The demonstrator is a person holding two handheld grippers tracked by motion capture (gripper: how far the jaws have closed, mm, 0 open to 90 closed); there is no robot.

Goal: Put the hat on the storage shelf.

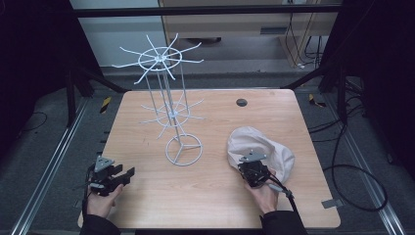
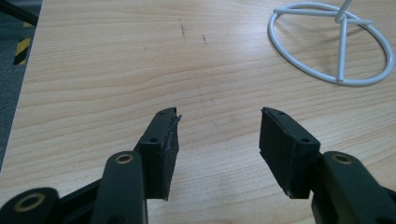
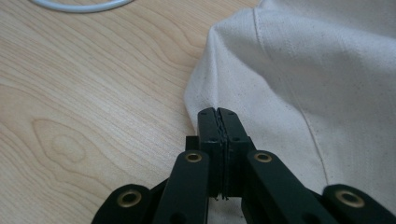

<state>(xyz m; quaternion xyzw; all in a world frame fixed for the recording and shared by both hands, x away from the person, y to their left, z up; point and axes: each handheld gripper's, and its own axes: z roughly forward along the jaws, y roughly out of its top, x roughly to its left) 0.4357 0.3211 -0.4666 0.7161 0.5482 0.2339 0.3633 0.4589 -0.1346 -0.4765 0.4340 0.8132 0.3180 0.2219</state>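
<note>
- The white cloth cap (image 1: 262, 144) lies on the desk (image 1: 195, 196), right of the wire stand (image 1: 169, 112).
- The right gripper (image 3: 218, 112) has its fingers clenched on the cap's near edge fold.
- The left gripper (image 2: 218, 116) rests well apart, its fingers released over bare desk.

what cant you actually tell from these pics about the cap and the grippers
- Right gripper, right gripper view: shut at the cap edge; the closed jaws hide any pinched fabric.
- High view: that gripper covers the cap's near edge.
- Left gripper, open: its view cuts off the wire stand above the base.
</note>
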